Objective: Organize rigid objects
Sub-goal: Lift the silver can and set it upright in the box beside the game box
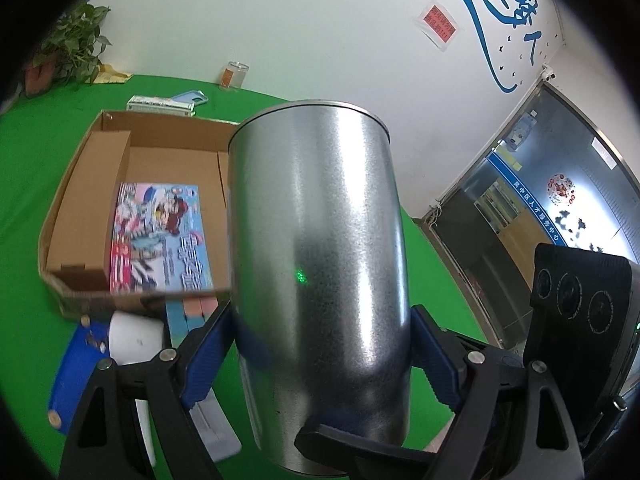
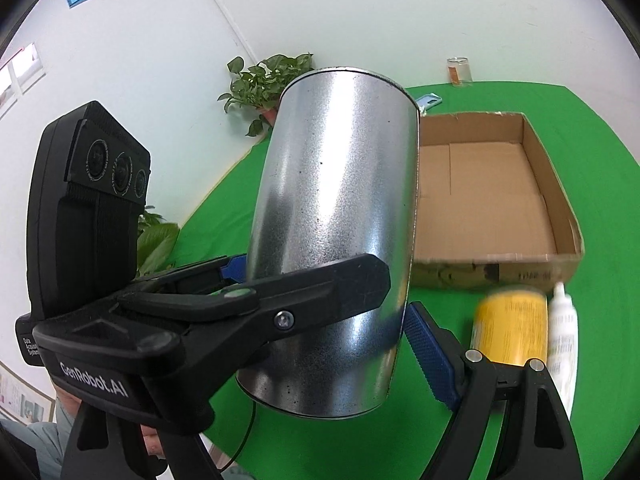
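A tall silver metal can (image 1: 320, 240) hangs tilted above the green table (image 1: 24, 280), held from two sides. My left gripper (image 1: 320, 344) is shut on the metal can, its blue pads (image 1: 212, 344) pressing the lower wall. My right gripper (image 2: 332, 312) is also shut on the metal can (image 2: 340, 200), with one blue pad (image 2: 432, 356) showing at the right. Each gripper's black finger crosses the other's view. Beyond the can sits an open cardboard box (image 1: 80, 208) with a colourful flat box (image 1: 160, 236) inside; its right half (image 2: 556, 184) shows bare floor.
In front of the box lie a yellow can (image 2: 512, 324), a white bottle (image 2: 562, 332), a blue and white tool (image 1: 76, 364) and pastel blocks (image 1: 192, 316). At the far edge are a glass jar (image 1: 234, 76), a phone case (image 1: 192, 98) and a potted plant (image 2: 268, 80).
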Demonstrator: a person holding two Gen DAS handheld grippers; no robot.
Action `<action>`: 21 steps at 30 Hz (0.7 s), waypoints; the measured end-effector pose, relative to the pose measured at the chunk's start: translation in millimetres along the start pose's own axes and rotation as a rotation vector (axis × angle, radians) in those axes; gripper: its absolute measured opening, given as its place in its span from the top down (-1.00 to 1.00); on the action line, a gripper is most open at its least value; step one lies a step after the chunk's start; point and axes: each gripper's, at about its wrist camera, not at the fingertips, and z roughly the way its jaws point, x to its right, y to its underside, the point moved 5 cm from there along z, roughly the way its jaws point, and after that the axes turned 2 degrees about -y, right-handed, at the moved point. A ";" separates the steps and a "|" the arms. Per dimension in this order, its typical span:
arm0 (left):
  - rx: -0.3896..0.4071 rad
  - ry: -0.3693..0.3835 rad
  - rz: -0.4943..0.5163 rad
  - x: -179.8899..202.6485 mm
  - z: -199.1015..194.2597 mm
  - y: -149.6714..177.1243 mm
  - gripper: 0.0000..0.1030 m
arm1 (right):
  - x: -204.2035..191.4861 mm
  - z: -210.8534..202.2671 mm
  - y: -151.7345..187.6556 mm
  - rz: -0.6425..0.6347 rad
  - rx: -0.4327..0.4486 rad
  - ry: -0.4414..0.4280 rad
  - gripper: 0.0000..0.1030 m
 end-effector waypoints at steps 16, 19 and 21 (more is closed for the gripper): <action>-0.174 -0.051 -0.098 -67.1 112.8 -86.0 -0.65 | 87.6 103.2 -117.7 0.047 -0.255 -0.042 -0.61; -0.224 -0.040 -0.138 -77.1 132.7 -77.7 -0.65 | 103.0 122.0 -111.6 0.075 -0.300 -0.037 -0.61; -0.260 -0.035 -0.151 -81.4 146.0 -69.9 -0.65 | 110.2 130.4 -106.7 0.089 -0.331 -0.032 -0.60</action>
